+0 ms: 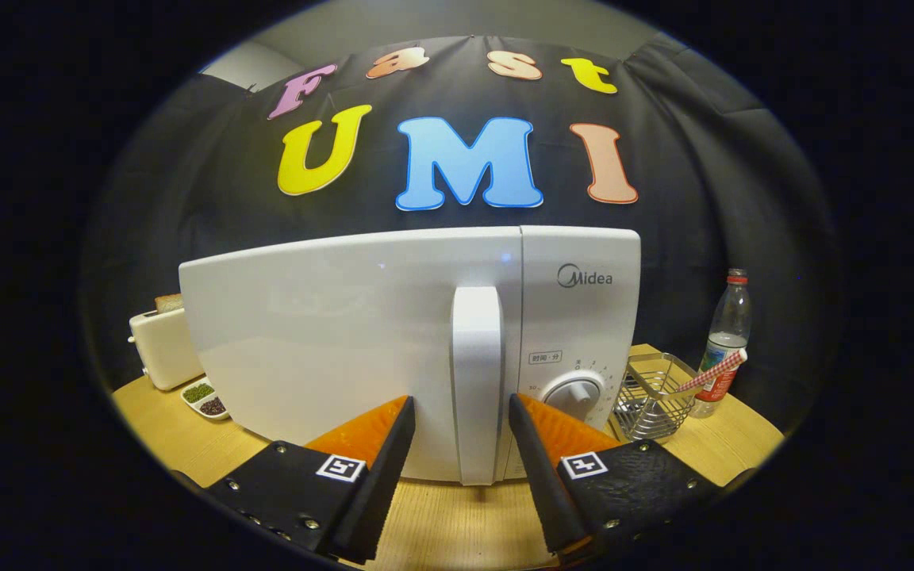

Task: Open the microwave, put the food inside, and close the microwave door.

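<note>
The microwave [362,349] stands straight ahead of the gripper [461,416], door shut, and its handle [477,381] is the thing the opening move turns on: a tall upright bar, long axis vertical, set at the door's right edge beside the control panel with its dial [576,391]. The fingers [382,444] are spread wide and straddle the lower half of the handle, one tip on each side; neither appears to press on it, though how close the tips sit to the door face is hard to tell. They hold nothing. Closing across the bar looks like the next need, then a pull toward the camera, with the door probably swinging out to the left. The microwave rests on a pale wooden table [457,523]. To its left stand a toaster [162,347] and a small dish [205,398] of dark bits; to its right, a wire basket [655,396] and a bottle [725,349]. Which item is the food I cannot tell.
</note>
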{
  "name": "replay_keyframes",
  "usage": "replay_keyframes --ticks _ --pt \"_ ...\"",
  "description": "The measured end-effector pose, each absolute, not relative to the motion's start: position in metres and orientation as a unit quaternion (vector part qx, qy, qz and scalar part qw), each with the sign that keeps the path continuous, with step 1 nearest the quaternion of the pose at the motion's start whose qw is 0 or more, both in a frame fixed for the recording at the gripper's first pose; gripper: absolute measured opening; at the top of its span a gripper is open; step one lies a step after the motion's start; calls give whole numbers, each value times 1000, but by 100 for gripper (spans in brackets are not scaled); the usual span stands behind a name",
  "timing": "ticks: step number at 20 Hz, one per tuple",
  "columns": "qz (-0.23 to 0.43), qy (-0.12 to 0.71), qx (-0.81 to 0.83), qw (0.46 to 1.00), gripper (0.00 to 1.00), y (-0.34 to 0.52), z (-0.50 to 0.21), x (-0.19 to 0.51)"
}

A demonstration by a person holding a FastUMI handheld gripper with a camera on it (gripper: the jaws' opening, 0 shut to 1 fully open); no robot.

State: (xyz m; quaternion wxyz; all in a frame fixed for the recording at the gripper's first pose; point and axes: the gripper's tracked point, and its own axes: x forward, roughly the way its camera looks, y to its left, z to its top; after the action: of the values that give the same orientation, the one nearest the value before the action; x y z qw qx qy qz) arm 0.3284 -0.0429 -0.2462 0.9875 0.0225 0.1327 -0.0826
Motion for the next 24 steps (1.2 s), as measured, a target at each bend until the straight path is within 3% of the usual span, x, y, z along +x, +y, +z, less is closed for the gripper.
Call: replay_keyframes --ticks 1,2,3,4,6,10,16,24 --pt "-92 133 14 987 75 -45 -247 326" --pt "-95 124 2 988 61 -45 -241 324" --pt "-100 112 -13 989 56 -47 -235 323" --pt "-103 93 -20 990 31 -47 -223 324" --pt "-114 72 -11 991 32 -48 -211 325" --pt "-107 91 -7 990 18 -45 -212 322" --pt "-91 96 20 991 15 -43 -214 315" --pt "-19 102 3 995 12 3 -201 237"
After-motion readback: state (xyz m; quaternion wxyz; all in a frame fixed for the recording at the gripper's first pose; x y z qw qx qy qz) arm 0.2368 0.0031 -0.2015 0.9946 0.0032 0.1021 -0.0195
